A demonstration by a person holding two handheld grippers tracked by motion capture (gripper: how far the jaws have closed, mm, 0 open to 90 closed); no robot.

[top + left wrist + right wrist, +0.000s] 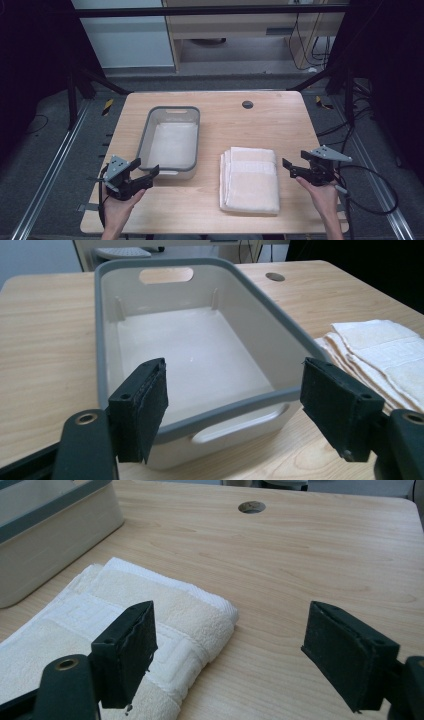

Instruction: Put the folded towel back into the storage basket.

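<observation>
Looking at it, the folded towel (250,179) lay flat on the table (280,125) just right of the empty bin (171,141), probably staged for loading. Right gripper (289,167) sat just beside the towel's right edge, jaws spread, nothing held. Left gripper (145,169) hovered open at the bin's near corner.

A light wooden table (225,120) with a round dark grommet hole (247,104) near its far edge (cables beyond).
</observation>
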